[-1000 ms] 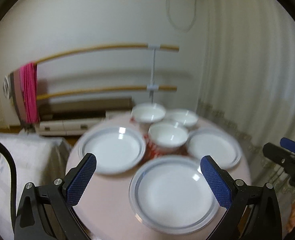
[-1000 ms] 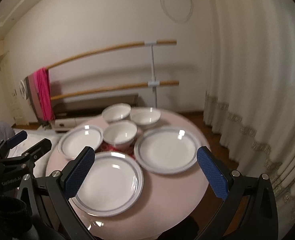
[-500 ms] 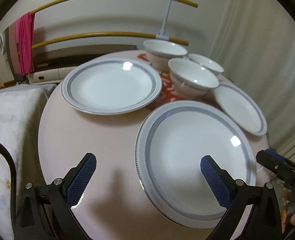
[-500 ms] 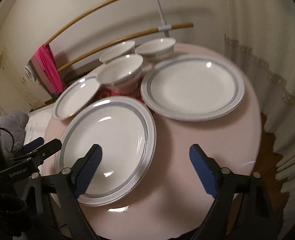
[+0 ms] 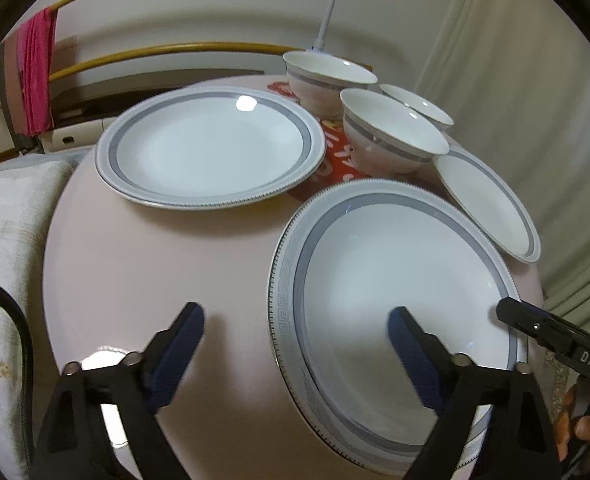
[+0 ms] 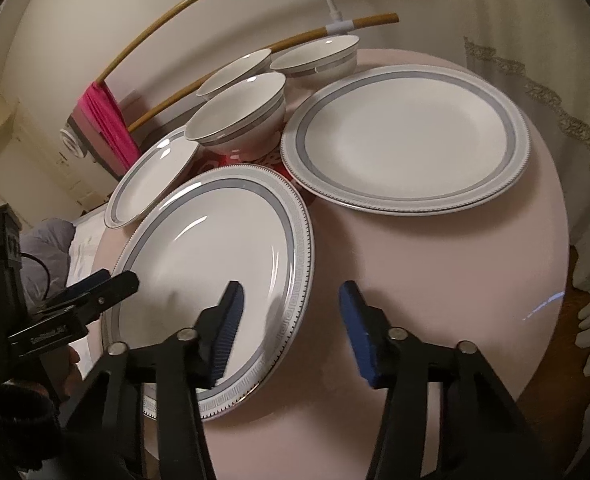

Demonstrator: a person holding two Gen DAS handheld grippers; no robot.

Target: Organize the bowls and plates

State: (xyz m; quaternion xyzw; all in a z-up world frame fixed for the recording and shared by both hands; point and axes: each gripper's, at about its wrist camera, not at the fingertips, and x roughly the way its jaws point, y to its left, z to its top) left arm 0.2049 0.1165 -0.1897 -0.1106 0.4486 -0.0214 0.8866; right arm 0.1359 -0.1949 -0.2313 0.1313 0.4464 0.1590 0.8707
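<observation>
on the round pink table (image 5: 143, 264), the left gripper (image 5: 295, 344) straddles the left rim of the near plate (image 5: 395, 280), its blue pads closing but not yet pressing it. the right gripper (image 6: 291, 332) straddles that same plate's (image 6: 215, 252) right rim, jaws narrowing, pads still clear of it. beyond lie a left plate (image 5: 211, 148), a right plate (image 6: 407, 140) and three bowls, the nearest bowl (image 5: 391, 136) on a red mat (image 5: 337, 160).
</observation>
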